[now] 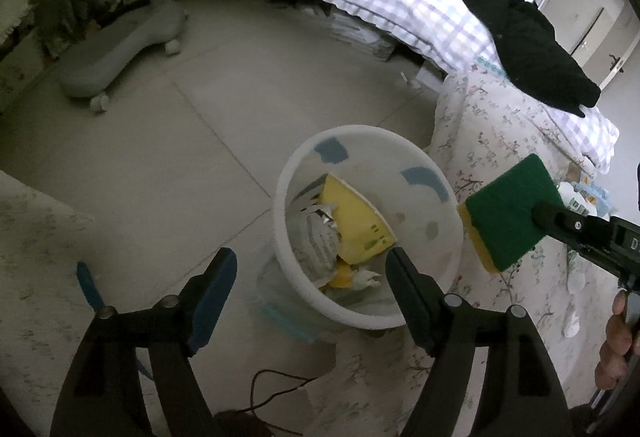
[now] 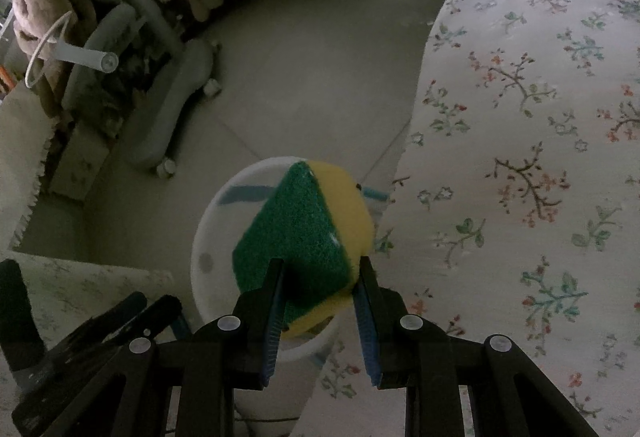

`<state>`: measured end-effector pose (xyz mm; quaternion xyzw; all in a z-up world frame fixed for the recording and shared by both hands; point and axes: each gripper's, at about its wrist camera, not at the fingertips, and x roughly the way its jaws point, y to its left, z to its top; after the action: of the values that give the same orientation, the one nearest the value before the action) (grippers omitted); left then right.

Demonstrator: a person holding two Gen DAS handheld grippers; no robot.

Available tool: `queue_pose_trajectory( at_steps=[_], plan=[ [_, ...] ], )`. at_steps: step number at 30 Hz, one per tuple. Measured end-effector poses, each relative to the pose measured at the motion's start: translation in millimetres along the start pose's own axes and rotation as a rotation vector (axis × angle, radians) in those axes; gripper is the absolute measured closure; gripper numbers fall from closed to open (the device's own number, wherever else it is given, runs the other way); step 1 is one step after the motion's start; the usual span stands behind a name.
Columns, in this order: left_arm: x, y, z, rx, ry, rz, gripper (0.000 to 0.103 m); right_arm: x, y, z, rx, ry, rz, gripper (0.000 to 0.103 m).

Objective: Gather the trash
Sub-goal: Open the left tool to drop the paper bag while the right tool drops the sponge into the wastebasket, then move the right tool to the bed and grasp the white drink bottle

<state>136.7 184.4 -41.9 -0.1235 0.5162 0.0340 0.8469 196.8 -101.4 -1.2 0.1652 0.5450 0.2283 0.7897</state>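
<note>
Above bin, sponge in right claw

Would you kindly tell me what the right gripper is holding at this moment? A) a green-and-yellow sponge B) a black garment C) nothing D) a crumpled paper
A: the right gripper is shut on the sponge, carried beside the white bin that already holds yellow and paper trash.

The bin mouth lies open above paper half filling it, hemmed right by the bed, with bare floor left.
</note>
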Motion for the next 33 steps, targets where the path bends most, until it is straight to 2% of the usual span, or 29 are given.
queue_pose_trajectory(
  at_steps=[3, 5, 11, 18, 20, 23, 33],
  plan=[
    [-1, 3, -1, 0.003, -0.001, 0.01, 0.021, 6, 4, 0, -0.013, 0.0, 0.034, 0.068],
    [-3, 4, -2, 0.006, -0.002, 0.013, 0.018, 8, 5, 2, -0.008, 0.001, 0.054, 0.048],
    [-7, -1, -5, 0.03, -0.007, 0.014, 0.015, -3, 11, -2, -0.05, -0.012, 0.019, 0.036],
    [-14, -10, -8, 0.035, -0.008, -0.005, 0.013, -19, -4, -6, -0.019, -0.019, -0.012, 0.028],
    [-18, -15, -9, 0.048, -0.014, -0.009, 0.006, -27, -11, -7, -0.008, -0.028, -0.02, 0.026],
    [-21, -23, -11, 0.066, -0.021, -0.011, 0.002, -41, -22, -8, -0.005, -0.047, -0.048, 0.022],
    [-27, -51, -17, 0.103, -0.021, -0.037, 0.001, -97, -83, -19, 0.025, -0.11, -0.19, 0.014]
  ],
)
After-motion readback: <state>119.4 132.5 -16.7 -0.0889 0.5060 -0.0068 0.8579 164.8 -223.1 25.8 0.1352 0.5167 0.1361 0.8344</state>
